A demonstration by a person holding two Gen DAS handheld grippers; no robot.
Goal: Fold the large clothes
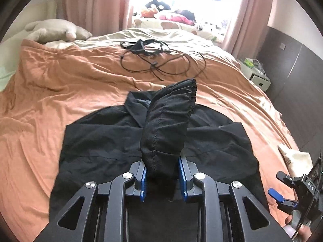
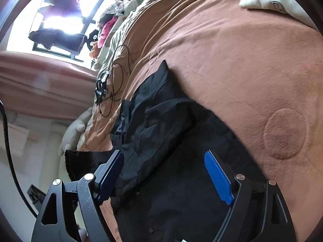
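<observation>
Slip risk: the left claw [image 1: 162,178] pinches only a bunched end of the sleeve [image 1: 169,119]; as I judge it, the slick cloth could slide out of the blue pads [image 1: 181,179] if it is pulled further.
Fold risk: the sleeve stands up twisted at frame centre; laid down like that it would likely crease across the jacket [image 1: 97,141] rather than lie flat.
Drag risk: lifting the sleeve may tug the body askew on the bed [image 1: 60,88].
Snag risk: low; the cable [image 1: 159,62] lies well apart, upper centre.
Jacket: black, matte, thin; spread on the orange bed cover, collar toward the top of the frame, filling lower centre.
Sleeve: gathered cuff at its free upper end, seam down the middle.
Left claw: narrow, clamped on the sleeve.
Right claw [image 2: 167,173]: wide, nothing in it, hanging over the jacket [image 2: 171,201] in the right-wrist view.
White cloth [image 1: 296,159]: right edge, on the bed.
</observation>
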